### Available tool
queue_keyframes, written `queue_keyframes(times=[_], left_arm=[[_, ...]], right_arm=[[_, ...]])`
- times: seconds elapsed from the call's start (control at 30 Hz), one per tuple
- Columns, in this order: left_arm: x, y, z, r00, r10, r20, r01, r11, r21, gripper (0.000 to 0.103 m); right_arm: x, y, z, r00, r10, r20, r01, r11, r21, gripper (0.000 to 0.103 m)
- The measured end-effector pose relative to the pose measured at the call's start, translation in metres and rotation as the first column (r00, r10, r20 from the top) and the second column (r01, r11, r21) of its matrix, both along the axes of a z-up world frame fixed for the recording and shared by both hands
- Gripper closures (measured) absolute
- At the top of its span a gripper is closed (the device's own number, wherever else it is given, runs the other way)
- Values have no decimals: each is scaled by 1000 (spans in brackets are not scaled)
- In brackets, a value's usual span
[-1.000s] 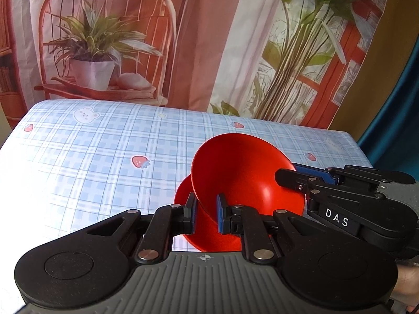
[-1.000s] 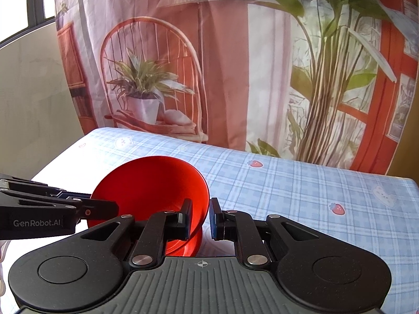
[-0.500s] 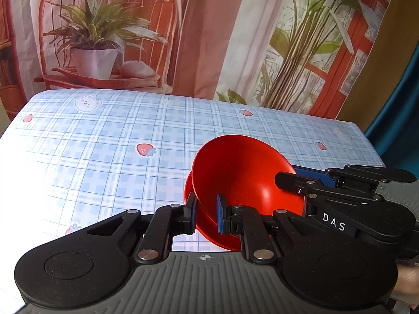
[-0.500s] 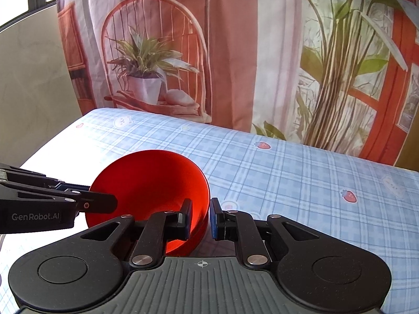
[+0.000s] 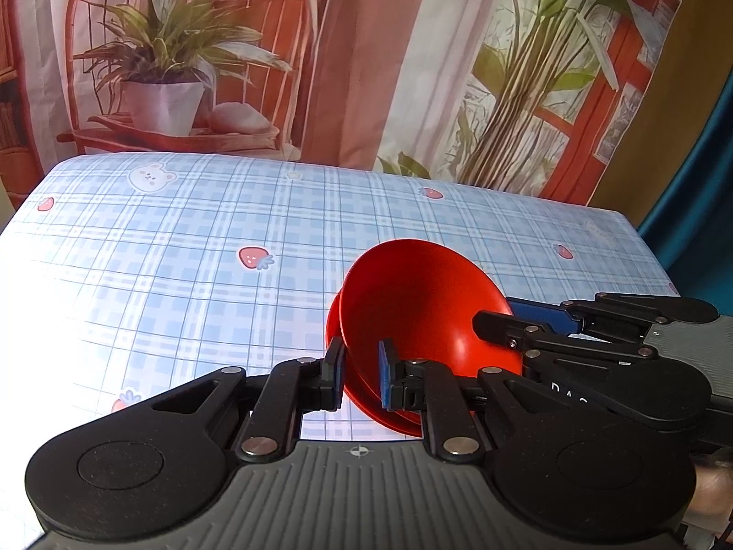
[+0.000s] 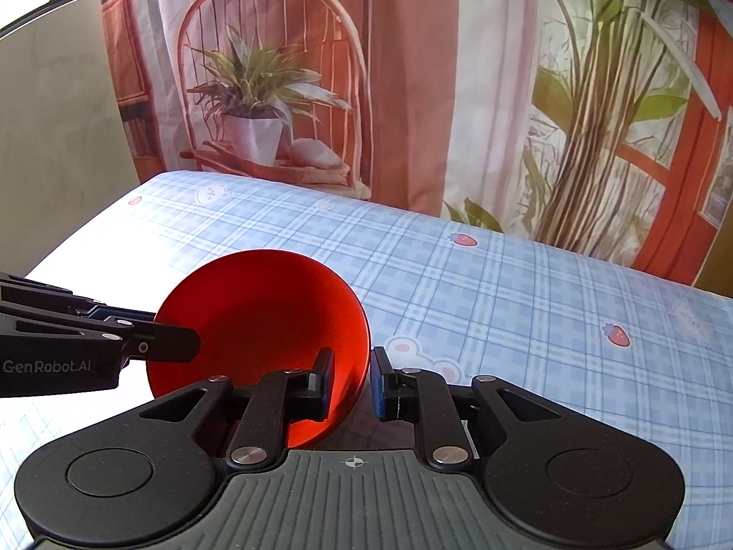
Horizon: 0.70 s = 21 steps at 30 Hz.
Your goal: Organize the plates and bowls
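Between your left tongs (image 5: 362, 369), the upper bowl (image 5: 412, 302) covers nearly all of the lower bowl (image 5: 385, 415); only a sliver of its rim shows. The tongs' body hides both near rims, so you can't tell whether they rest on the worktop (image 5: 183, 284). The jaws of your right tongs (image 6: 352, 380) have just been opening with the bowl's wall between them; whether the outer pad presses is too fine to tell. Beyond them, the left tongs run off the picture's edge. Your hand (image 5: 712, 481) is blurred and cut off.

Two red bowls (image 5: 412, 302), two tools (image 5: 359, 369), one checked tablecloth (image 5: 183, 247)
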State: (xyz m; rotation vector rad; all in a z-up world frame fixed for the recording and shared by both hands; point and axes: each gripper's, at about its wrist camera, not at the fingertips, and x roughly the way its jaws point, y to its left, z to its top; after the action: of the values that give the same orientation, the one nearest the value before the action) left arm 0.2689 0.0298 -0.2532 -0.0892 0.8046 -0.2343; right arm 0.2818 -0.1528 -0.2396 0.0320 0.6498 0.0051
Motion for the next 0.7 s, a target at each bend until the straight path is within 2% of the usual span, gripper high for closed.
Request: queue_keyframes(times=[0.3, 0.53, 0.7], left_arm=[[0, 8, -4, 1000, 27, -15, -27, 1000, 0, 87], [3, 9, -9, 999, 23, -27, -24, 999, -28, 87], [6, 12, -19, 998, 26, -58, -31, 995, -98, 84]], right_arm=[[2, -2, -9, 1000, -9, -17, 9, 1000, 7, 86], [5, -2, -14, 1000, -5, -25, 6, 1000, 16, 84], [8, -1, -20, 999, 7, -36, -5, 1000, 30, 84]])
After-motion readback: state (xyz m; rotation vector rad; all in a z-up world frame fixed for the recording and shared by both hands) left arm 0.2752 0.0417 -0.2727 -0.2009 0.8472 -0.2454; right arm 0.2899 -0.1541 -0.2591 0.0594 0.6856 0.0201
